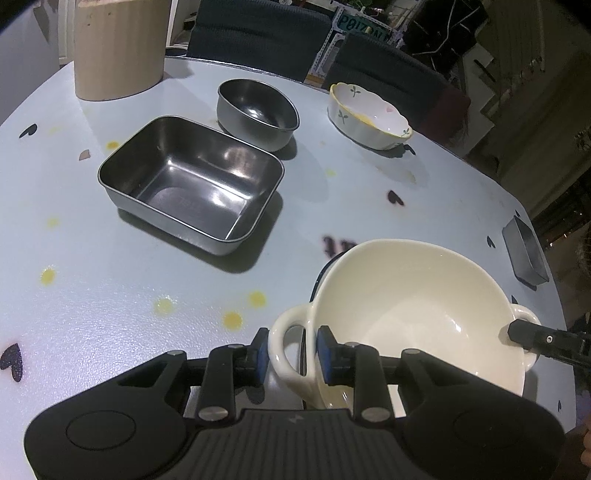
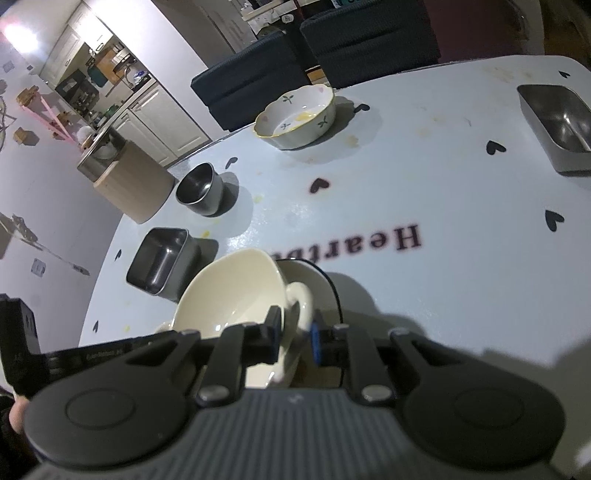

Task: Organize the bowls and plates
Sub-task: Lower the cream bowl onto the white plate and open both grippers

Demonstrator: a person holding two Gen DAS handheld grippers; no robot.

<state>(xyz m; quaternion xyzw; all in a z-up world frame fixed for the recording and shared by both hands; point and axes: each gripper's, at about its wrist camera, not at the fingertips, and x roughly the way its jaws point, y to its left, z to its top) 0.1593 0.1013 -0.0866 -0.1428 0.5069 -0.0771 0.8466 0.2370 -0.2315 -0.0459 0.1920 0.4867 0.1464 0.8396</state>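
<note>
A pale blue-grey desk (image 2: 424, 192) printed with small black hearts and dark lettering is filling both views, catching a soft sheen of overhead light. Two dark blue upholstered chairs (image 2: 258, 81) are standing just beyond its far edge. In the right wrist view, a plain white wall (image 2: 55, 229) is running along the desk's left edge, leading to white kitchen cabinets (image 2: 155, 122) under a bright ceiling light (image 2: 18, 35).

Bare table (image 1: 92, 295) lies left; steel tray (image 1: 192, 181) and steel bowl (image 1: 258, 110) block ahead.
</note>
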